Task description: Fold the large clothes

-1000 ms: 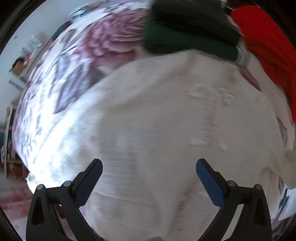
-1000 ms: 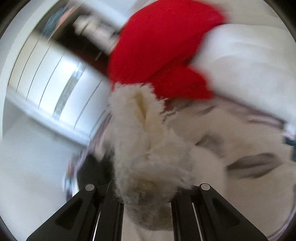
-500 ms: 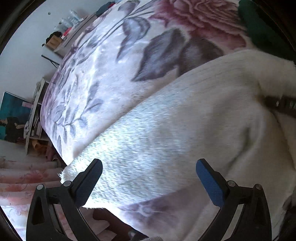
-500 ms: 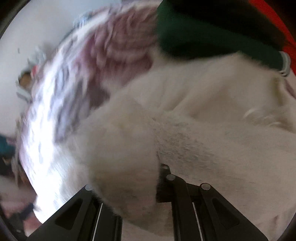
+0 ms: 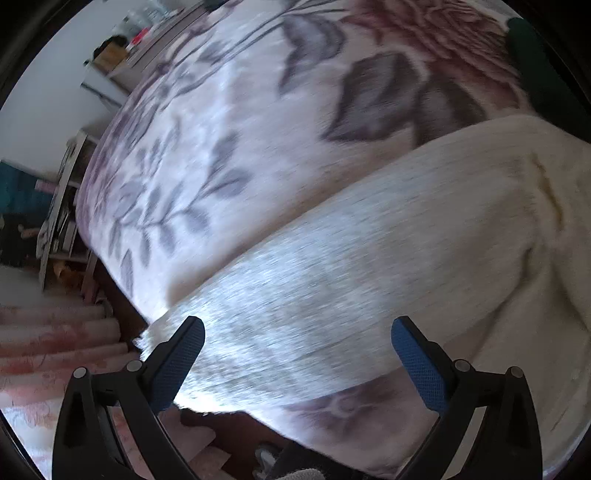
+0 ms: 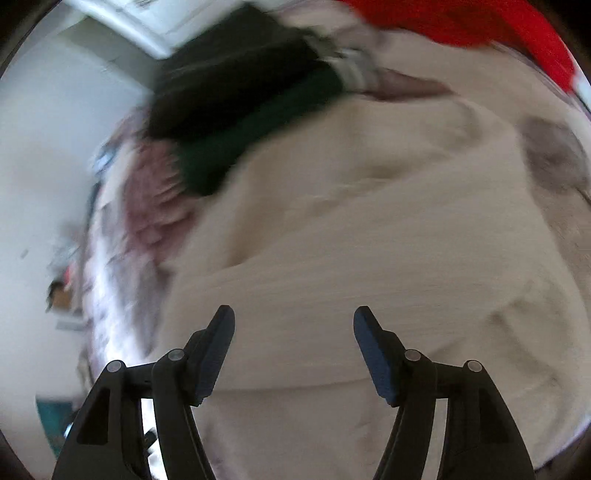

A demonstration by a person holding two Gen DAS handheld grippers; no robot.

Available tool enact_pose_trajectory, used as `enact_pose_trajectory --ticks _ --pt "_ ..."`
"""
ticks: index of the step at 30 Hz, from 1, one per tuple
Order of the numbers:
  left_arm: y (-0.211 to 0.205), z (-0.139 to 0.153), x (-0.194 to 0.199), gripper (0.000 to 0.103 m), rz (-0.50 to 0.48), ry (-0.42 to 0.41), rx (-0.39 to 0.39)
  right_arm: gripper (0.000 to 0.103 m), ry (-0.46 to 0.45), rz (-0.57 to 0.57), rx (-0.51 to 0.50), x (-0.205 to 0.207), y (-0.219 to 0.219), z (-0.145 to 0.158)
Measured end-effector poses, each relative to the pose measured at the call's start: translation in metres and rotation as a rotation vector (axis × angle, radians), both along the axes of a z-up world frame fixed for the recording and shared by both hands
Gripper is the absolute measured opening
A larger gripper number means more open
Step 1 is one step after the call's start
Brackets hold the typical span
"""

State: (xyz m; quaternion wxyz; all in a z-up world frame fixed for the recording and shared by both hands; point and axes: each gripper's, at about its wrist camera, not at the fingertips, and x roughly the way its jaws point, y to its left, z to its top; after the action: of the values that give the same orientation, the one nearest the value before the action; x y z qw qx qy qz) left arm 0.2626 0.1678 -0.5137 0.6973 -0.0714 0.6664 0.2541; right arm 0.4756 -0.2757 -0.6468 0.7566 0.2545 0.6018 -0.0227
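Observation:
A large fluffy cream-white garment lies spread on the floral bedspread; it also fills the right wrist view. My left gripper is open and empty, just above the garment's lower edge near the bed's corner. My right gripper is open and empty, hovering over the garment's middle, where a folded layer shows.
A dark green and black pile of folded clothes lies at the garment's far end, with a red garment to its right. The bed's edge drops to a pink patterned floor at the left. Shelves stand by the wall.
My right gripper carried a bunch of the cream garment across, then let go and opened. My left gripper stayed open and swung toward the bed's left edge.

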Motion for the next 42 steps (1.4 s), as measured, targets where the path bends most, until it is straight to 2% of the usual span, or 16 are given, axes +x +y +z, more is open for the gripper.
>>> enact_pose_trajectory --ticks 3,5,7,10,15,17,18,19,20,21,22,25,30,34,36,42 --pt "0.018 -0.007 -0.016 0.103 0.036 0.031 -0.004 0.06 0.235 0.03 -0.04 0.001 -0.009 -0.067" --pt "0.034 -0.013 -0.028 0.103 0.088 0.035 -0.077 0.06 0.211 0.008 -0.015 -0.008 -0.015 -0.063" --pt "0.053 -0.021 -0.045 0.103 0.192 -0.013 -0.272 0.06 0.178 -0.004 0.004 -0.016 -0.019 -0.048" --pt "0.081 -0.039 -0.084 0.103 0.435 -0.107 -0.585 0.06 0.156 -0.049 0.044 -0.034 -0.026 -0.027" --pt "0.089 -0.084 -0.115 0.103 0.662 -0.208 -0.861 0.06 0.179 -0.09 0.07 -0.054 -0.017 -0.016" --pt "0.094 -0.106 -0.118 0.085 0.767 -0.265 -0.909 0.06 0.192 -0.108 0.077 -0.059 -0.005 -0.024" --pt "0.101 -0.117 -0.12 0.063 0.835 -0.264 -0.881 0.06 0.196 -0.11 0.073 -0.059 -0.001 -0.024" --pt "0.104 -0.121 -0.122 0.048 0.878 -0.264 -0.862 0.06 0.2 -0.102 0.047 -0.06 0.003 -0.022" --pt "0.111 -0.122 -0.124 0.039 0.933 -0.272 -0.834 0.06 0.201 -0.086 0.02 -0.052 0.025 -0.025" --pt "0.117 -0.119 -0.125 0.02 0.967 -0.29 -0.799 0.06 0.19 -0.057 -0.011 -0.049 0.033 -0.021" --pt "0.121 -0.113 -0.122 0.011 0.965 -0.306 -0.777 0.06 0.17 -0.019 -0.046 -0.043 0.044 -0.015" --pt "0.133 -0.076 -0.096 0.009 0.852 -0.352 -0.649 0.06 0.118 0.089 -0.127 -0.028 0.074 -0.003" --pt "0.16 -0.016 -0.04 0.009 0.676 -0.477 -0.551 0.06 0.056 0.251 -0.192 0.003 0.133 -0.01" --pt "0.166 0.017 -0.001 0.009 0.555 -0.558 -0.521 0.06 0.233 0.38 -0.291 0.015 0.17 -0.074" --pt "0.159 0.029 0.022 0.009 0.485 -0.575 -0.505 0.061 0.218 0.378 -0.301 0.016 0.171 -0.072" --pt "0.084 0.115 0.087 0.009 0.057 -0.644 -0.326 0.061 0.16 0.168 -0.031 0.004 0.108 -0.028"
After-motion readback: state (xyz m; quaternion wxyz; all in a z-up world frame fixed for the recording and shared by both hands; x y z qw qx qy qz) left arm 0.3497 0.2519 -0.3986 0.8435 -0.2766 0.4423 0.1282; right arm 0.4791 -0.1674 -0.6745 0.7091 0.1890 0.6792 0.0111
